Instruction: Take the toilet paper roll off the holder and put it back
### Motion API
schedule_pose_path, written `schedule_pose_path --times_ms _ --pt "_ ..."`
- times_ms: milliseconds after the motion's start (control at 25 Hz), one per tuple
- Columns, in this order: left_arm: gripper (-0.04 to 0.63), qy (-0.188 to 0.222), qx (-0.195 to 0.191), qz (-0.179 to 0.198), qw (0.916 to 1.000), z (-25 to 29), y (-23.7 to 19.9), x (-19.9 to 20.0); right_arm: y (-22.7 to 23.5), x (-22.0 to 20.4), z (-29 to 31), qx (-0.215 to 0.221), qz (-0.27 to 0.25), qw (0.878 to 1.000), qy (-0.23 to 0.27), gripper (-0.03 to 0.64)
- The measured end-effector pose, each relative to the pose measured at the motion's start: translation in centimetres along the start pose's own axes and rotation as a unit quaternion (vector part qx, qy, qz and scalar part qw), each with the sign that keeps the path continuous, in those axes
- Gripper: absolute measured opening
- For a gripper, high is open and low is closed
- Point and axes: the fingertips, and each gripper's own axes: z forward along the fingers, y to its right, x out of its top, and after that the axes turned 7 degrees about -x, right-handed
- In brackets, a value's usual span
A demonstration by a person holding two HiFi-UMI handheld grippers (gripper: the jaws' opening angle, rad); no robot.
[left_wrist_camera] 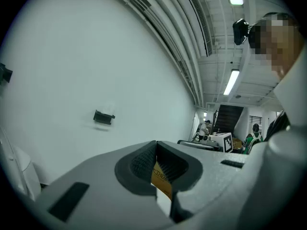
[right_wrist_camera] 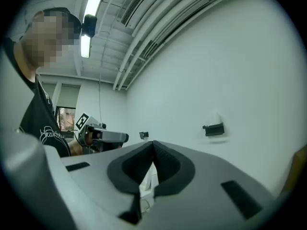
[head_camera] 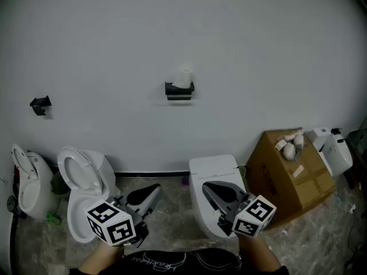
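Closing the gap to the wall (head_camera: 241,50) is the step in hand, as I judge it, since both grippers hang low by my body and well apart from the target. The toilet paper roll (head_camera: 184,77) sits on the black holder (head_camera: 179,91) mounted mid-wall. It seems to stand upright on the holder's top, though it is too small for me to be sure.

The left gripper (head_camera: 150,192) has its jaws clenched together with nothing between them, and the right gripper (head_camera: 213,190) is the same, pressed shut and empty. Before I reach, I would open the jaws of whichever gripper takes the roll and keep that gripper level. I would come at the roll squarely from the front so the pads meet its sides rather than knock it off sideways. A light squeeze should do, because the roll looks soft and would likely crush.

On the floor to the right, the cardboard box (head_camera: 281,179) is closed, with a few pale items lying on its top. I cannot tell what is inside it. The toilet (head_camera: 86,179) at left has its lid raised, and I see nothing in the bowl.
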Motion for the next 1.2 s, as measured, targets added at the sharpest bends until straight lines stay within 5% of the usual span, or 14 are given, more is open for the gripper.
schedule_pose_path --times_ms 360,600,1200 --pt "0.006 0.003 -0.011 -0.001 0.9999 -1.2 -1.5 0.0 0.1 0.6 0.9 -0.048 -0.010 0.999 0.020 0.011" --pt "0.006 0.006 -0.018 -0.002 0.9998 -2.2 -2.2 0.1 -0.7 0.4 1.6 -0.057 -0.032 0.998 0.010 0.168" --pt "0.006 0.005 -0.024 -0.001 0.9997 -4.8 -3.9 -1.4 -0.6 -1.1 2.3 -0.108 -0.051 0.993 -0.004 0.394"
